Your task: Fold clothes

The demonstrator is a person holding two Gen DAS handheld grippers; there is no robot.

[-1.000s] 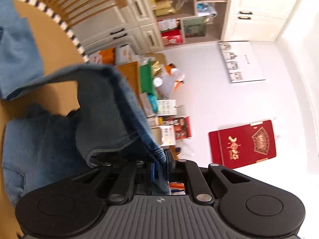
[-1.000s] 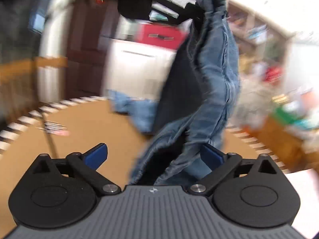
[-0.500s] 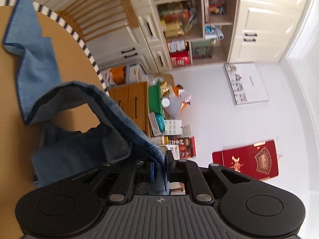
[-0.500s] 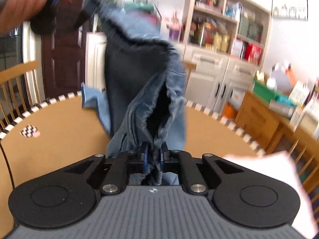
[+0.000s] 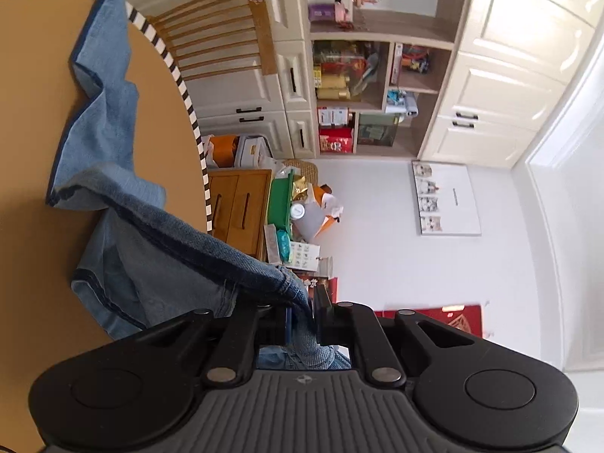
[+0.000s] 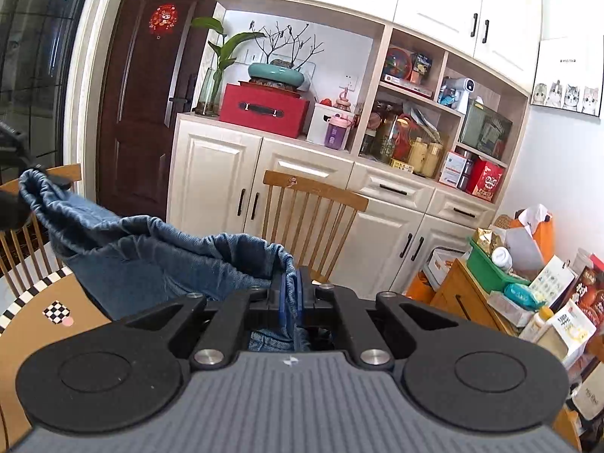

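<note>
Two grippers hold the garment at this stage. The left gripper [image 5: 302,315] is clamped on a hemmed edge of the denim garment [image 5: 113,264], with cloth pinched between its pads. The right gripper [image 6: 290,298] has just been closing, and the right wrist view shows a denim edge caught between its blue pads, so we read both as gripping cloth. Between the two grips the edge hangs slack in the air; the rest trails down onto the round table [image 5: 30,151], partly over a lighter blue cloth [image 5: 98,120] lying flat near the striped rim (whether that cloth is a separate piece or part of the same garment we cannot tell).

We judge the step in hand to be the lift-and-spread that precedes a fold. The next move calls for drawing the two grips apart until the held edge runs taut, then lowering the garment flat onto a bare part of the table. Keep both grips firm, since denim is heavy and may slip.
</note>
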